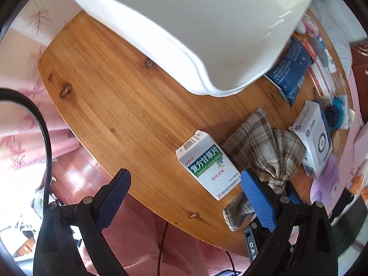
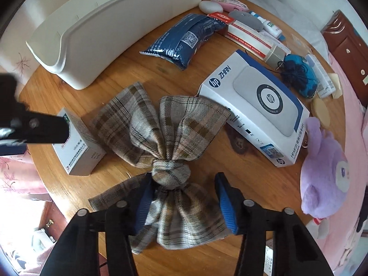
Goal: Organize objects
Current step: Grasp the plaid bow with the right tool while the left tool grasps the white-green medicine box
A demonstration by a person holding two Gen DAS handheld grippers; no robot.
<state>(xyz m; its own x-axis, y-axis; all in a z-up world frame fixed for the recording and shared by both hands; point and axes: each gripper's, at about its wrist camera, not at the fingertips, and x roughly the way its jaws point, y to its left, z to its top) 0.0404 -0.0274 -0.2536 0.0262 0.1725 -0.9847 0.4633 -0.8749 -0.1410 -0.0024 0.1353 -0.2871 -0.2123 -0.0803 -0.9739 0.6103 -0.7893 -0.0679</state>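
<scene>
A plaid cloth bow (image 2: 170, 138) lies on the round wooden table (image 2: 241, 184). My right gripper (image 2: 184, 197) is open, its blue pads on either side of the bow's lower half just below the knot. The bow also shows in the left wrist view (image 1: 264, 142). My left gripper (image 1: 186, 197) is open and empty above the table's near edge, just short of a white medicine box (image 1: 204, 163) with green lettering. That box lies left of the bow in the right wrist view (image 2: 78, 147). A large white bin (image 2: 110, 32) stands at the back left.
A white HP box (image 2: 253, 108) lies right of the bow. A blue packet (image 2: 184, 39), a red and white box (image 2: 248, 34), small bottles (image 2: 271, 26), a blue tangle of cord (image 2: 299, 76) and a purple plush toy (image 2: 326, 174) crowd the back and right. The left gripper's arm (image 2: 32, 126) reaches in at left.
</scene>
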